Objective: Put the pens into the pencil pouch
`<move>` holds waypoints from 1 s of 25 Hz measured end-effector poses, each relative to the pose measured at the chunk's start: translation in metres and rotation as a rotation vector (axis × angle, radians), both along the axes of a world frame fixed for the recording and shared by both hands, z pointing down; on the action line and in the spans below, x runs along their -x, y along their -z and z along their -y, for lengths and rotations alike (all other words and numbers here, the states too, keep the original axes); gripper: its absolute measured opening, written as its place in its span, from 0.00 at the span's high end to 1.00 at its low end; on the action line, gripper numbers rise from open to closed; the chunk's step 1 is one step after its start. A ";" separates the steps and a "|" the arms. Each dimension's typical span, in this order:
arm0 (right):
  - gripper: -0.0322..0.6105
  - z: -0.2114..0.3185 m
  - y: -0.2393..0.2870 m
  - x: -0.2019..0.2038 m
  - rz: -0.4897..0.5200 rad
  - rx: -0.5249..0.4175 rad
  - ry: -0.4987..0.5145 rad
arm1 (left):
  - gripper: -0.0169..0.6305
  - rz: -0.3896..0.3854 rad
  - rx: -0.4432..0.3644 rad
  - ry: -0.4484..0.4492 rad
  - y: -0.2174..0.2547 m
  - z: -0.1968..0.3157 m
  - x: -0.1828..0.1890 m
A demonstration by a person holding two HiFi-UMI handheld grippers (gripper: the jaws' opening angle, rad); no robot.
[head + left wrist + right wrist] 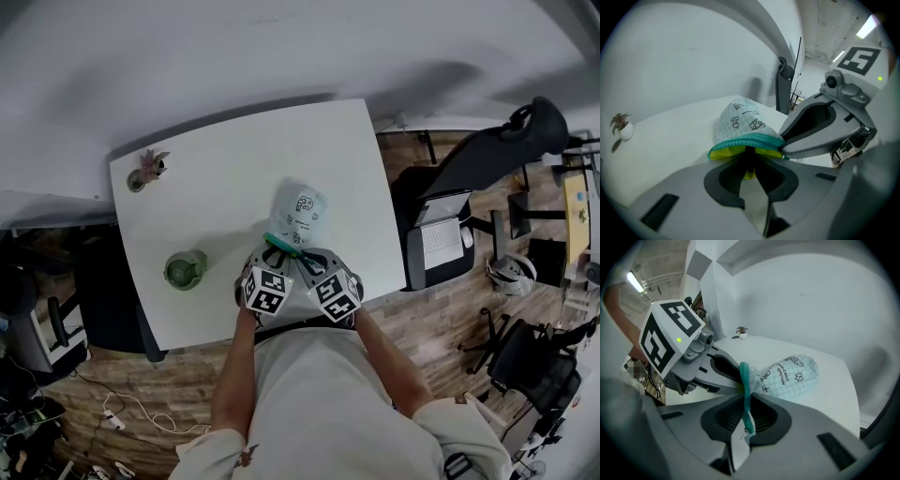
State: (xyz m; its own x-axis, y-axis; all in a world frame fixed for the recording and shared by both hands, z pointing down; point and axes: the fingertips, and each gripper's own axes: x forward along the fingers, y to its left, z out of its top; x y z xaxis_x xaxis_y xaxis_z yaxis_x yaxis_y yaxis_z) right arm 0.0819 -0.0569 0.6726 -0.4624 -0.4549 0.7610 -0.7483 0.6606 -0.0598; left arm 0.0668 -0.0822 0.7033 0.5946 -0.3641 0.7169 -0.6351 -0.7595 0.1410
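Observation:
The pencil pouch [298, 216] is pale mint check cloth with small printed drawings, a teal zip edge and yellow lining. It lies on the white table [225, 187], with its mouth toward me. My left gripper [749, 160] is shut on the near lip of the pouch [739, 123], where the yellow lining shows. My right gripper [746, 401] is shut on the teal zip edge of the pouch [791, 375]. The two grippers, left [270, 264] and right [315, 263], stand side by side at the mouth, almost touching. No pen shows in any view.
A green cup-like pot [185, 269] stands left of the pouch, and a small potted plant [148, 169] sits at the far left corner. Right of the table are a black office chair [487, 155] and an open laptop [441, 239]. A white wall lies beyond the table.

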 end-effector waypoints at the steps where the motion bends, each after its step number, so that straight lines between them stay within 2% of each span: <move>1: 0.89 0.000 -0.001 0.000 -0.002 0.001 -0.001 | 0.88 -0.001 -0.001 0.003 0.000 0.000 0.000; 12: 0.87 -0.005 -0.013 -0.006 -0.029 0.001 -0.027 | 0.80 0.006 -0.017 0.012 0.008 -0.009 0.008; 18: 0.83 -0.008 -0.012 -0.007 -0.033 -0.006 -0.038 | 0.77 -0.007 -0.039 0.031 0.022 -0.017 0.024; 25: 0.76 -0.007 0.022 -0.007 0.066 -0.098 -0.095 | 0.71 -0.059 -0.119 0.081 0.063 -0.017 0.048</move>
